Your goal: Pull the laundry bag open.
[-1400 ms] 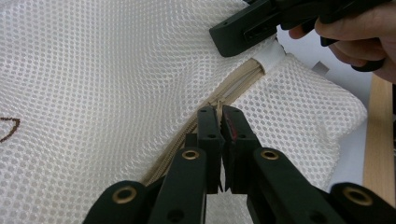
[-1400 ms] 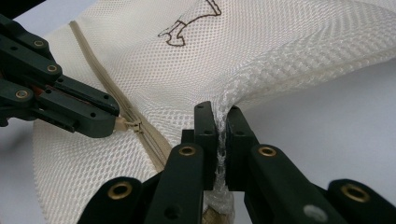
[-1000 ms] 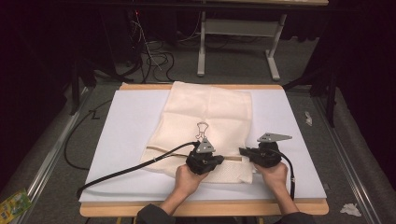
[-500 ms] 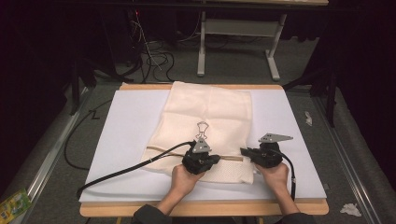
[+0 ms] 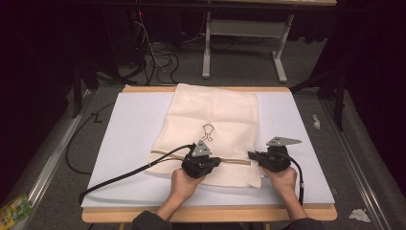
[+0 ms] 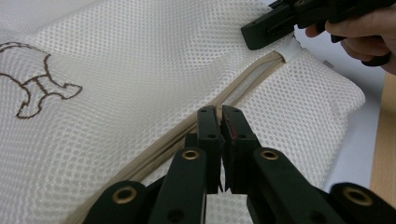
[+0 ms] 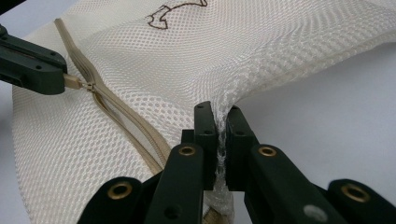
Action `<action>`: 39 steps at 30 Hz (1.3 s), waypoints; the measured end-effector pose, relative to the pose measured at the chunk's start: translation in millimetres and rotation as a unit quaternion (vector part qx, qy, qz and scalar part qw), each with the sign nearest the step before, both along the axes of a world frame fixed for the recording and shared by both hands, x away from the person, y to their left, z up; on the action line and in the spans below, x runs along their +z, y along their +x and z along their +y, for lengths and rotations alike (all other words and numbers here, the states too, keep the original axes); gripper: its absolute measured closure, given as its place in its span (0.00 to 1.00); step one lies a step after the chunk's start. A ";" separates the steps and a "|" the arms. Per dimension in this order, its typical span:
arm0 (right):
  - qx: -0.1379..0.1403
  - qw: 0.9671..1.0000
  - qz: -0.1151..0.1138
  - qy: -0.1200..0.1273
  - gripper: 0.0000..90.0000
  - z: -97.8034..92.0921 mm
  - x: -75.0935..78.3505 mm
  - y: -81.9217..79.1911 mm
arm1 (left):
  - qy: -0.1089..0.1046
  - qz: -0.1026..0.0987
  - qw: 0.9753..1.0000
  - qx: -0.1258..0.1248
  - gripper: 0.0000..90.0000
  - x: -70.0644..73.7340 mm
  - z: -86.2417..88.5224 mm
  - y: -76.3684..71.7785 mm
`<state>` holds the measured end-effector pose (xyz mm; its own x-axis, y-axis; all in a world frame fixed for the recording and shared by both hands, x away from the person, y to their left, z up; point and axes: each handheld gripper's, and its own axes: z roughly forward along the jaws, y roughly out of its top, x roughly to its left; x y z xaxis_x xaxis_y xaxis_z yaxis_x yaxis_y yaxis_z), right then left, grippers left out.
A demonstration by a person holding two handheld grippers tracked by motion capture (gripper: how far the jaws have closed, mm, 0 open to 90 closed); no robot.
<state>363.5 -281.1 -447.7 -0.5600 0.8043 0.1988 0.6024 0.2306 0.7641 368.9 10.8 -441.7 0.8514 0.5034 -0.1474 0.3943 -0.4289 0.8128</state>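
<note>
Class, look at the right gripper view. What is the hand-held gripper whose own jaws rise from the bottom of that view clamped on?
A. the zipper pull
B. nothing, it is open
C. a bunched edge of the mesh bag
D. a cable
C: the right hand-held gripper has its jaws closed on a pinched fold of the mesh bag; the zipper pull is held by the other hand-held gripper.

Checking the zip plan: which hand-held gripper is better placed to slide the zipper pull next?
Left, probably. The left hand-held gripper is shut on the zipper pull, while the right hand-held gripper pinches the mesh bag at its edge, which suits anchoring it.
</note>
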 end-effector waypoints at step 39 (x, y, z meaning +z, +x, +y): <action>-0.016 1.000 0.004 -0.012 0.97 -6.0 -2.0 6.9 | 0.004 -0.005 1.000 0.020 0.97 -0.9 24.1 0.4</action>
